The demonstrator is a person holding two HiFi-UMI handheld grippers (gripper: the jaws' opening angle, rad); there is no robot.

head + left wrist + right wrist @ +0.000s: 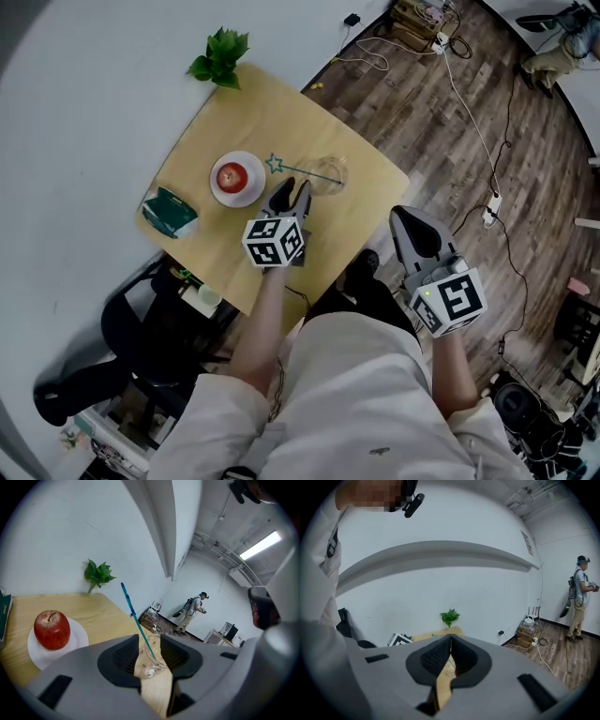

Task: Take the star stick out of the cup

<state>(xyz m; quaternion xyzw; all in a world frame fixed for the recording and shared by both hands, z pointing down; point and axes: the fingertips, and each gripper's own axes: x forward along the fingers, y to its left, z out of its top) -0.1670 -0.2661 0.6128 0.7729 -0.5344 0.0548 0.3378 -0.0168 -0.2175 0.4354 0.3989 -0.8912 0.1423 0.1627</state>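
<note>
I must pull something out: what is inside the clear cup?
A thin blue star stick leans in the clear cup, star end out toward the plate. The left gripper's open jaws cover the cup's sides; anything small at its bottom cannot be told.

The room is bright and evenly lit; a ceiling strip light point(261, 545) glares white overhead. Shadows on the table point(281, 122) are faint and soft. Every view bows hard toward dark, rounded corners, fisheye-style.
</note>
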